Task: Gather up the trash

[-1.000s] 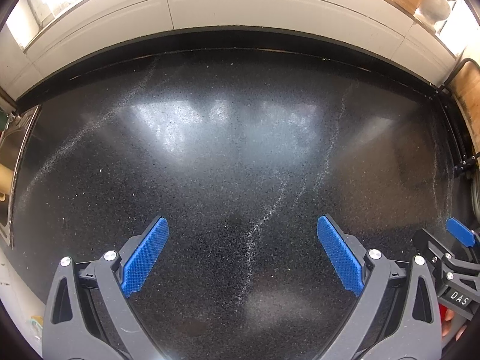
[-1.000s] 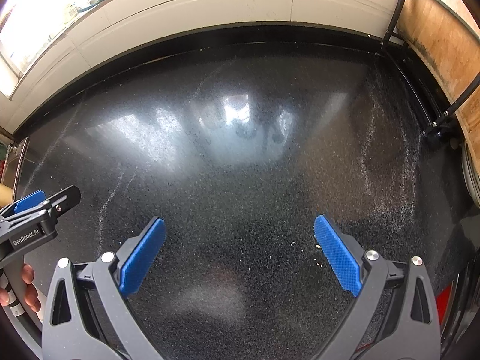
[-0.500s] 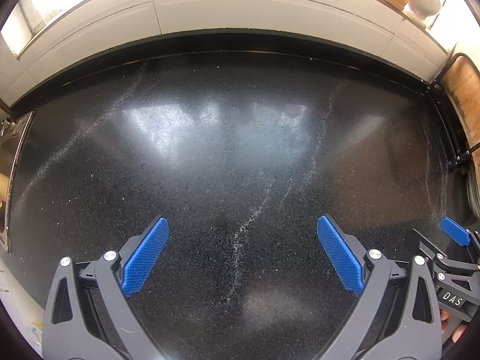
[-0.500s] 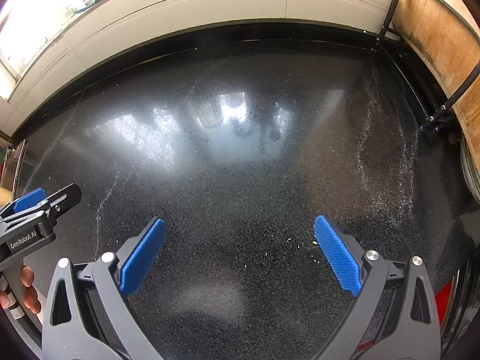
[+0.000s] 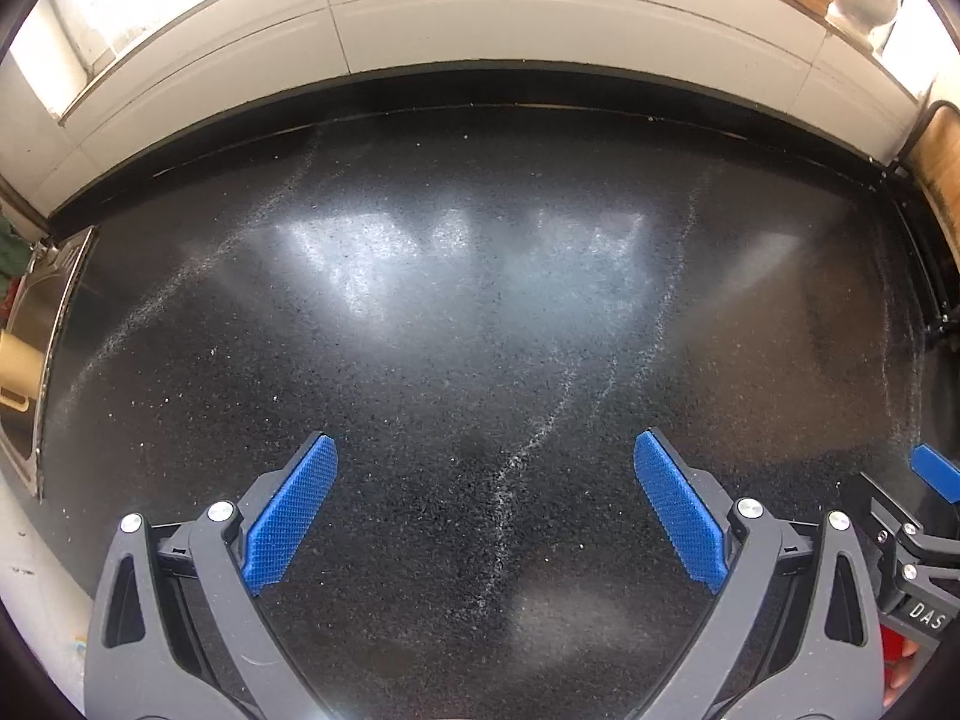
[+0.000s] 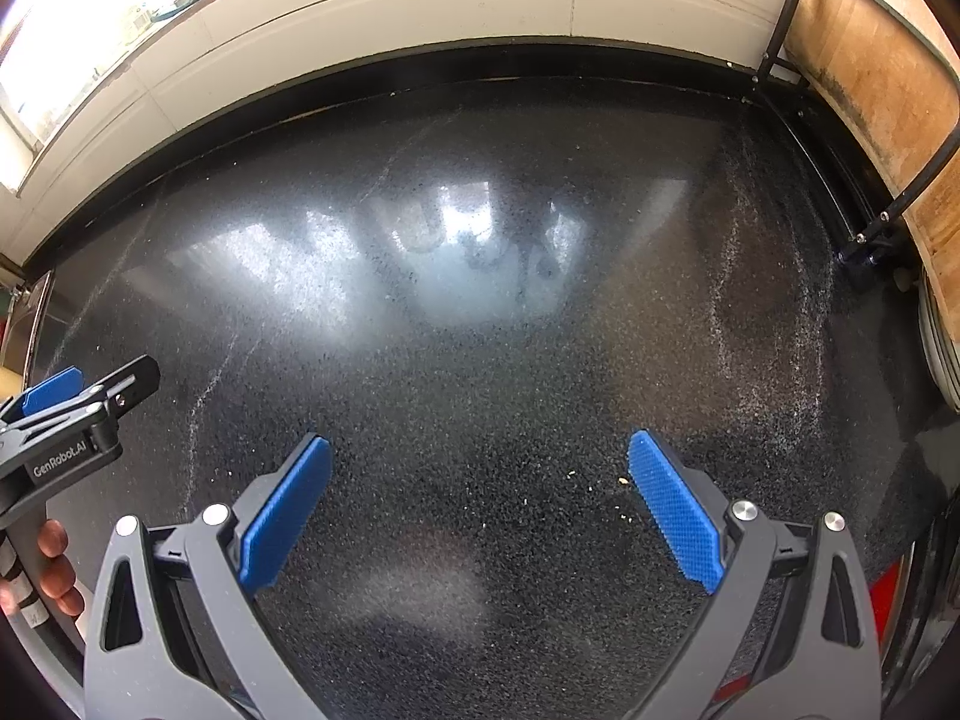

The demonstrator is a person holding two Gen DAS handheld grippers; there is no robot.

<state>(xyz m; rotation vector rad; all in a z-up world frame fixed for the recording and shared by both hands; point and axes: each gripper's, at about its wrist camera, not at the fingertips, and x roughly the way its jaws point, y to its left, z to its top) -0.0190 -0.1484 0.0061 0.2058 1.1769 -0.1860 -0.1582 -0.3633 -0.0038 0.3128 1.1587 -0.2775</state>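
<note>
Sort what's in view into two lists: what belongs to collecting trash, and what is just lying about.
For the job:
- pale crumbs on the black countertop
- left gripper, open
- right gripper, open

Just there:
- sink at far left
- wooden board in a black rack
- white tiled wall

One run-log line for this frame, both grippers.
left gripper: open, empty | right gripper: open, empty | black counter: small crumbs by right finger | no trash held
</note>
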